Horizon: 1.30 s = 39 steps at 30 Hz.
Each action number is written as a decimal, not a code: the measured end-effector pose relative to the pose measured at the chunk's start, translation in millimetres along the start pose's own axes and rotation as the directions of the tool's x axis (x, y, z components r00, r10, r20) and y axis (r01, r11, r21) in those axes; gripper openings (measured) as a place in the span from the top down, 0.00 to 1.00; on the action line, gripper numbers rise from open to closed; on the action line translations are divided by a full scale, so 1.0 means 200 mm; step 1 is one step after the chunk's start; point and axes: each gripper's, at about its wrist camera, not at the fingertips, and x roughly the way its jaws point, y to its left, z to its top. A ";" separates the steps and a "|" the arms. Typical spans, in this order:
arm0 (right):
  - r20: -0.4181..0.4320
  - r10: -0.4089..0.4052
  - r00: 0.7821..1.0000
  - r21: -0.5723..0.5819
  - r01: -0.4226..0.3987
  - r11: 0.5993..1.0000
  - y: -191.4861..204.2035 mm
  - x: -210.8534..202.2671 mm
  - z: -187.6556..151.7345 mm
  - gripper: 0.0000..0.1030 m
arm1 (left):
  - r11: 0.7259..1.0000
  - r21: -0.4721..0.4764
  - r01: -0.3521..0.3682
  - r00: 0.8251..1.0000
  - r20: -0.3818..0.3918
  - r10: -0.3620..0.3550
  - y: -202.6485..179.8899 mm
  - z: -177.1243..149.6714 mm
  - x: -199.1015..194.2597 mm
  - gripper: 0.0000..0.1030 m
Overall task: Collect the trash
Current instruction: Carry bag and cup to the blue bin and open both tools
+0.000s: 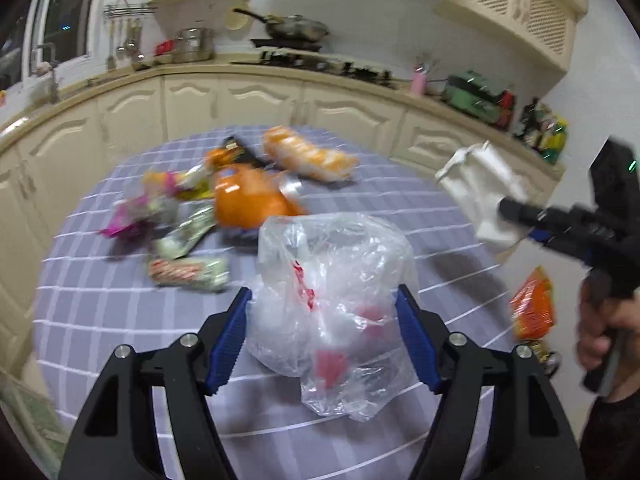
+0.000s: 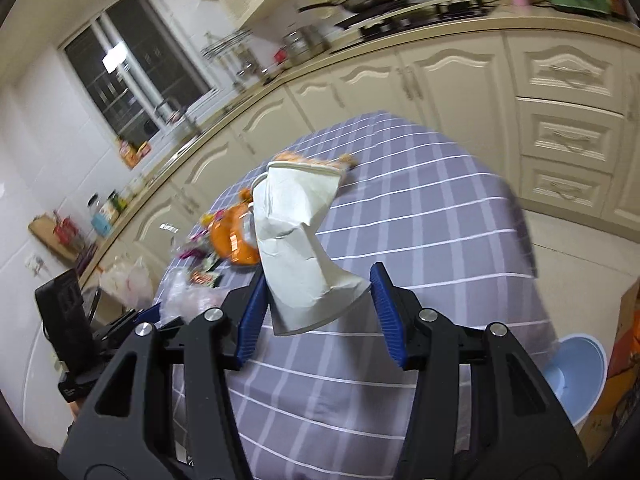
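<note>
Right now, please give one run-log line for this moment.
left tool: around clear plastic bag on table | right tool: holds crushed paper cup lifted | wrappers left on table

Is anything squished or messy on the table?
Yes. The white paper cup in the right hand-held gripper is crushed and creased. Snack wrappers lie scattered on the purple checked tablecloth, and the clear plastic bag between the left hand-held gripper's fingers is crumpled.
</note>
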 end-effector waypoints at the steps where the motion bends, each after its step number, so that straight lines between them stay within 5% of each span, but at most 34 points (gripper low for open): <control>1: 0.015 -0.021 1.000 0.014 0.021 1.000 -0.05 -0.04 0.00 0.51 | 1.000 0.014 0.017 1.000 0.009 -0.018 -0.05 0.03 0.01 0.33; 5: 0.061 -0.161 0.985 0.113 0.154 0.982 -0.36 -0.22 -0.01 0.51 | 0.983 0.132 0.130 0.991 0.010 -0.132 -0.40 0.13 0.09 0.33; 10: 0.021 -0.332 0.943 0.308 0.310 0.899 -0.87 -0.40 -0.15 0.51 | 0.906 0.322 0.273 0.962 -0.098 -0.255 -1.01 0.14 0.39 0.32; 18: -0.110 -0.422 0.900 0.512 0.415 0.752 -1.51 -0.51 -0.43 0.50 | 0.779 0.495 0.385 0.911 -0.338 -0.235 -1.72 -0.14 0.94 0.31; 27: -0.225 -0.388 0.894 0.618 0.439 0.652 -1.92 -0.42 -0.67 0.49 | 0.700 0.558 0.445 0.832 -0.547 -0.093 -2.04 -0.50 1.43 0.29; 32: -0.238 -0.351 0.906 0.660 0.415 0.626 -2.05 -0.34 -0.72 0.44 | 0.685 0.564 0.462 0.792 -0.610 -0.032 -2.10 -0.59 1.66 0.25; 34: -0.241 -0.358 0.902 0.670 0.422 0.611 -2.08 -0.34 -0.73 0.23 | 0.675 0.589 0.445 0.788 -0.616 0.017 -2.14 -0.64 1.75 0.19; 39: -0.198 -0.388 0.900 0.685 0.410 0.602 -2.08 -0.40 -0.74 0.08 | 0.699 0.588 0.408 0.798 -0.602 0.040 -2.13 -0.65 1.77 0.11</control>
